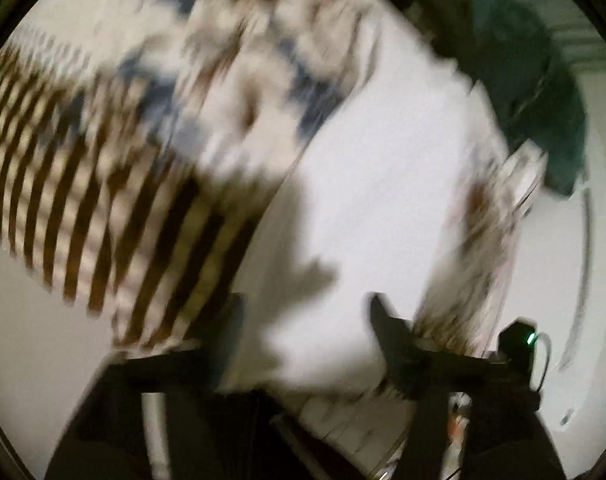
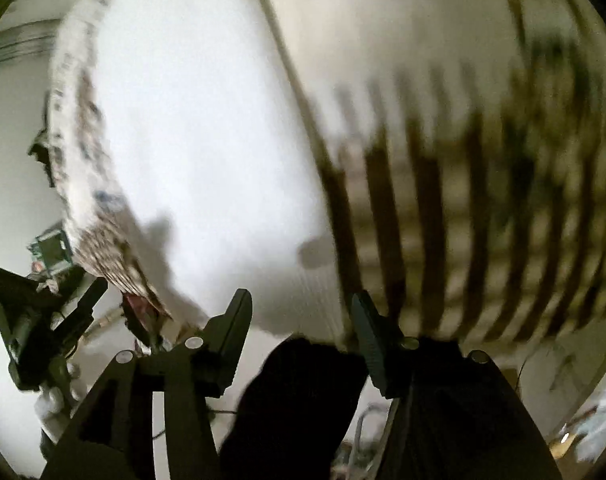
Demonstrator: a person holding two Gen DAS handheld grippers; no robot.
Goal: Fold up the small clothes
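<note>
Both views are blurred by motion. A small garment with brown and cream stripes (image 1: 103,208) lies on a white table (image 1: 383,200), with a blue, brown and white patterned cloth (image 1: 239,60) over its far part. My left gripper (image 1: 303,316) is open and empty just before the striped garment's near corner. In the right wrist view the striped garment (image 2: 483,208) fills the right side. My right gripper (image 2: 299,312) is open, its right finger (image 2: 367,332) at the garment's near edge. The left gripper (image 2: 47,316) shows at the lower left there.
A patterned folded cloth (image 1: 479,248) lies at the table's right side; it also shows in the right wrist view (image 2: 87,184) on the left. A dark green garment (image 1: 543,112) lies at the far right. A small green box (image 2: 51,248) sits at the left.
</note>
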